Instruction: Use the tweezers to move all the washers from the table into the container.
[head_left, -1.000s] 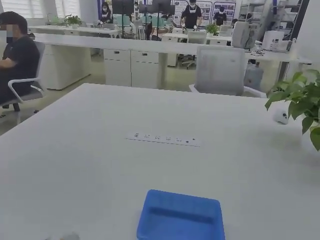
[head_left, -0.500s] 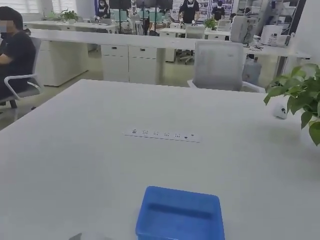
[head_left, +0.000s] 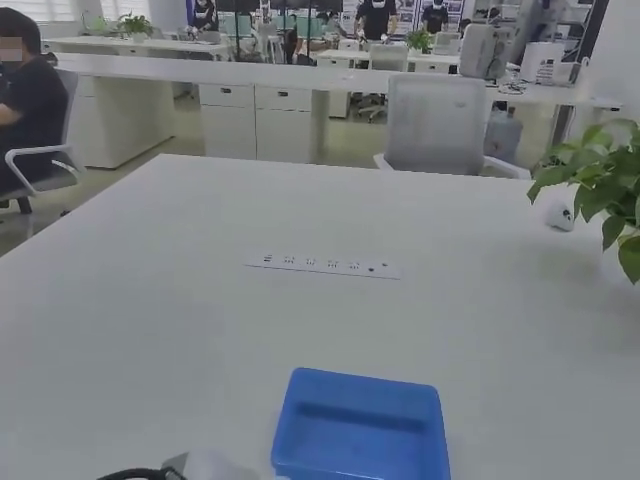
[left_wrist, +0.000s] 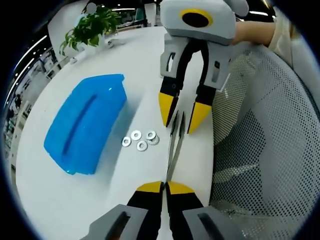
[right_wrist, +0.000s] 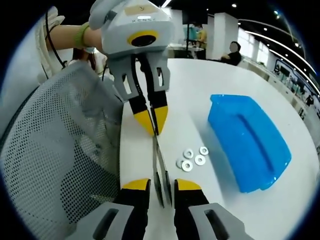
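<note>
Left claw (left_wrist: 164, 186) apparently clamps the tweezers (left_wrist: 174, 145); right claw (right_wrist: 161, 185) stands apart around them.

- The container (head_left: 360, 425) sits on the table (head_left: 150, 300), near its front edge
- Behind the container, toward the table's middle, lies a power strip (head_left: 322, 265)
- Farther behind the container, past the table's far edge, stands a chair (head_left: 437, 125)
- A plant (head_left: 600, 190) stands behind the container and to its right
- The washers (left_wrist: 140, 141) lie clustered on the table just before the container
- The tweezers (left_wrist: 175, 142) lie beyond the washers from the container, by the table's front edge
- The left gripper (left_wrist: 164, 187) is at one end of the tweezers and the right gripper (left_wrist: 184, 112) around the other, both farther from the container than the washers
</note>
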